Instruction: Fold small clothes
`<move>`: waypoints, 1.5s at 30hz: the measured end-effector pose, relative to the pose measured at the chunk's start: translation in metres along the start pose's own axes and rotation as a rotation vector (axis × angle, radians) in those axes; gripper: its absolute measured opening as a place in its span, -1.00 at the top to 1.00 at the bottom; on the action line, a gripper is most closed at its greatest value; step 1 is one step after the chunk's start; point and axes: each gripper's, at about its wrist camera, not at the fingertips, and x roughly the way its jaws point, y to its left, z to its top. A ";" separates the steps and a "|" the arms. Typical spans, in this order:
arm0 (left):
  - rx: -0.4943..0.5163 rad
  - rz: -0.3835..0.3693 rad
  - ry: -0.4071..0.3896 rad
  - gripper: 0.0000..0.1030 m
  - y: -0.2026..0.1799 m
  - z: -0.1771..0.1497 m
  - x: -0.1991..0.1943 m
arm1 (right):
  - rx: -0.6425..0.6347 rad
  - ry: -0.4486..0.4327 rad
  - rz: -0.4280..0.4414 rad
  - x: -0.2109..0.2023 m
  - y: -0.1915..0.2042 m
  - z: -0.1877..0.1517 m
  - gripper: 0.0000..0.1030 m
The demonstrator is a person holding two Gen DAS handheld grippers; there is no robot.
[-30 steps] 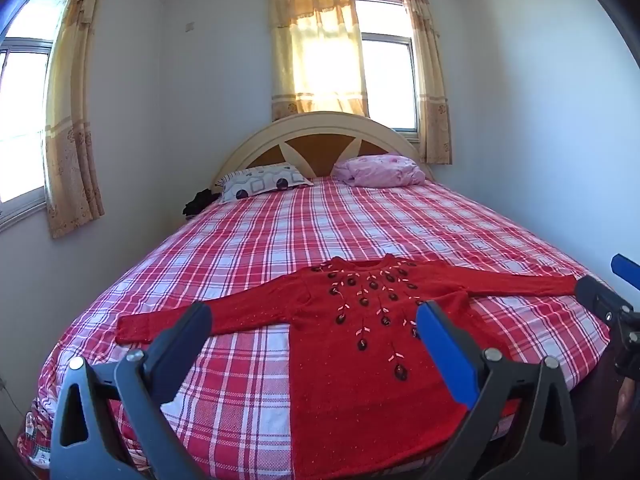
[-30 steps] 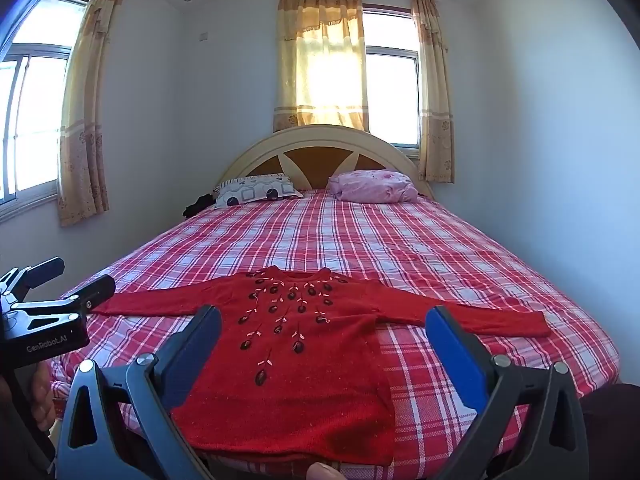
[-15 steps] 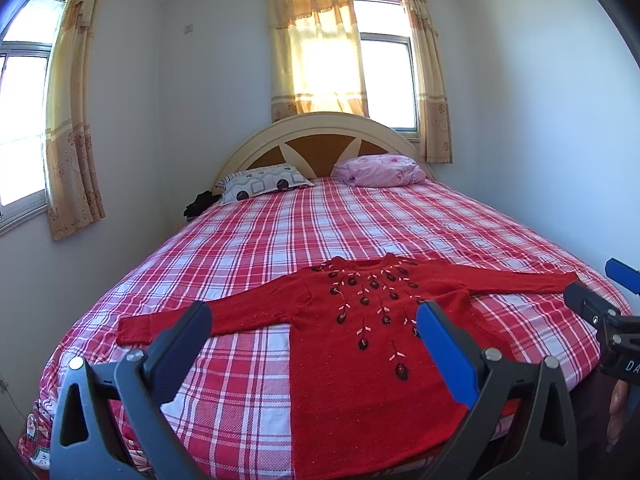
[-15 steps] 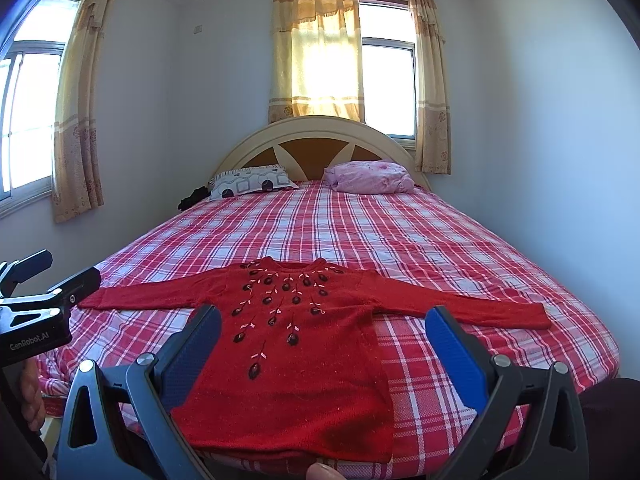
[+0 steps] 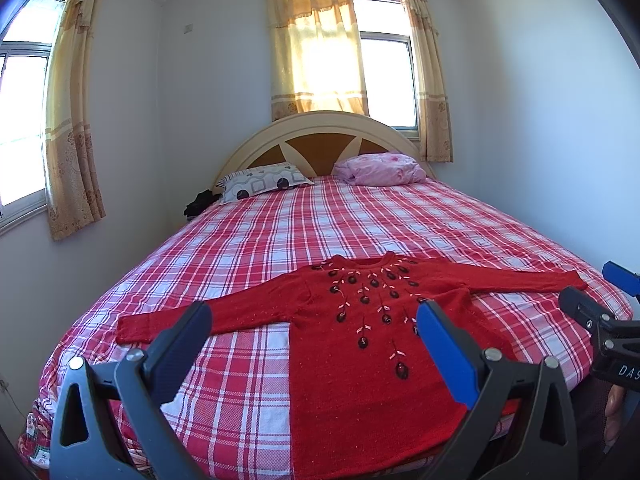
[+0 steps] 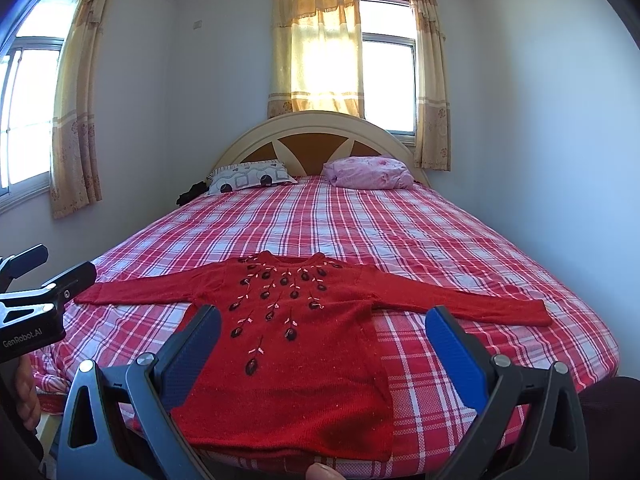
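Observation:
A small red knitted sweater [image 5: 360,344] [image 6: 292,344] with dark embroidered flowers lies flat, face up, near the foot of the bed, both sleeves spread out sideways. My left gripper [image 5: 314,320] hovers open above its hem and left sleeve, holding nothing. My right gripper [image 6: 322,326] is open too, held over the sweater's lower body, with nothing between its fingers. In the left wrist view the right gripper shows at the far right edge near the right cuff; in the right wrist view the left gripper appears at the far left near the left cuff.
The bed [image 5: 280,240] has a red and white checked cover. A patterned pillow [image 5: 260,184] and a pink bundle [image 5: 380,168] lie by the headboard. Walls stand close on both sides. A person's hand [image 6: 24,384] holds the left tool.
Both cameras have risen and shifted slightly, so the sweater sits a little higher in view. The sweater itself has not moved. Both grippers stay open.

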 end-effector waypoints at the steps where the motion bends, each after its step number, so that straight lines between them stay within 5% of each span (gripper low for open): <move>1: 0.001 0.002 0.000 -1.00 0.000 0.000 0.000 | 0.000 0.000 -0.001 0.000 0.000 0.000 -0.98; 45: -0.001 0.004 0.036 -1.00 0.001 -0.014 0.015 | -0.019 0.026 0.013 0.011 0.008 -0.012 -0.98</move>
